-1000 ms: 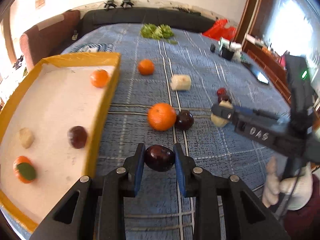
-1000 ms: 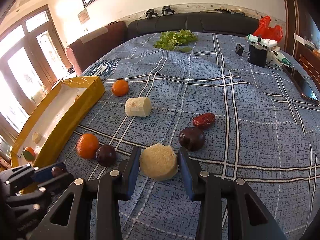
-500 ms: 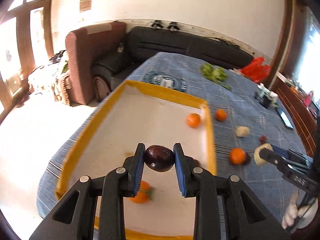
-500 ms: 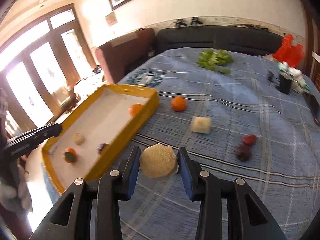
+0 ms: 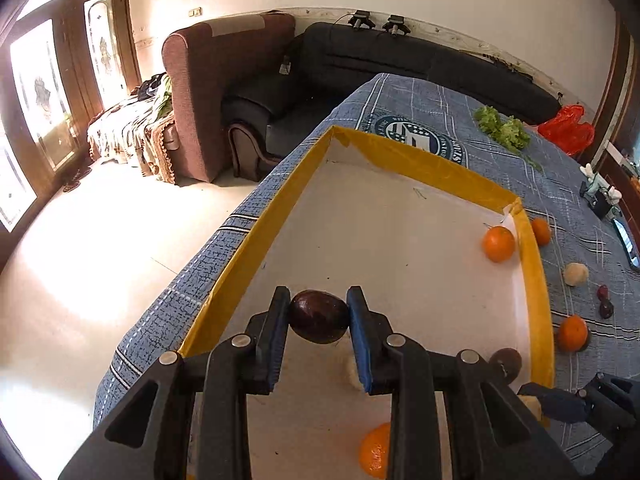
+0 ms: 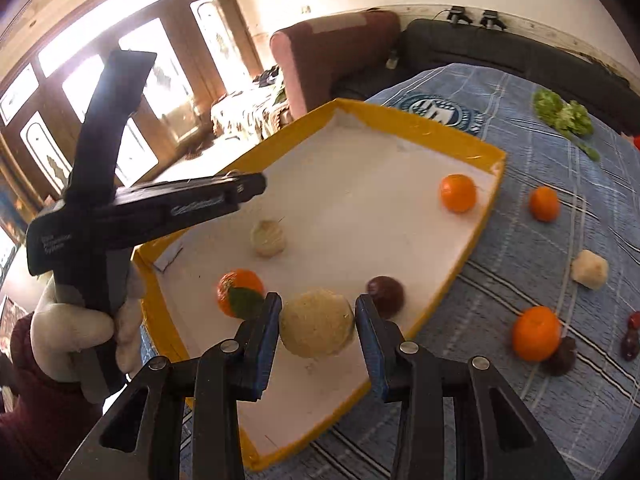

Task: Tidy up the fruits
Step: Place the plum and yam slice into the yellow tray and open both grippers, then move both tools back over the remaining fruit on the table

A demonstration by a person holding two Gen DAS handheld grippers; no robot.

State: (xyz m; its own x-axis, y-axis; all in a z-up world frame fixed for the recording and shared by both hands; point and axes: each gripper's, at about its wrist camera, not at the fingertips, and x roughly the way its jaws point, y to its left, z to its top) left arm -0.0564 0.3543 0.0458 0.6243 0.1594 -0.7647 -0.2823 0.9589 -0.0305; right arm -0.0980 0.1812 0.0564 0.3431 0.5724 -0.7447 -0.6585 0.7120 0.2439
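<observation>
My left gripper [image 5: 319,318] is shut on a dark plum [image 5: 319,317] and holds it above the near-left part of the yellow-rimmed white tray [image 5: 416,160]. My right gripper [image 6: 317,327] is shut on a pale round fruit [image 6: 317,328] above the tray's near end [image 6: 468,254]. The tray holds an orange [image 6: 458,193], a pale fruit [image 6: 268,238], an orange with a green leaf [image 6: 239,292] and a plum [image 6: 386,290]. The left gripper also shows in the right wrist view [image 6: 256,186].
On the blue checked cloth right of the tray lie two oranges [image 6: 543,204] [image 6: 536,333], a pale fruit [image 6: 589,269], a dark plum [image 6: 560,357] and red fruits [image 6: 631,338]. Green leaves [image 6: 564,114] lie at the back. Sofas stand beyond the table's far-left edge.
Both grippers have lifted their fruit from the cloth and swung left over the tray. The left gripper has moved further over the tray's left side.
</observation>
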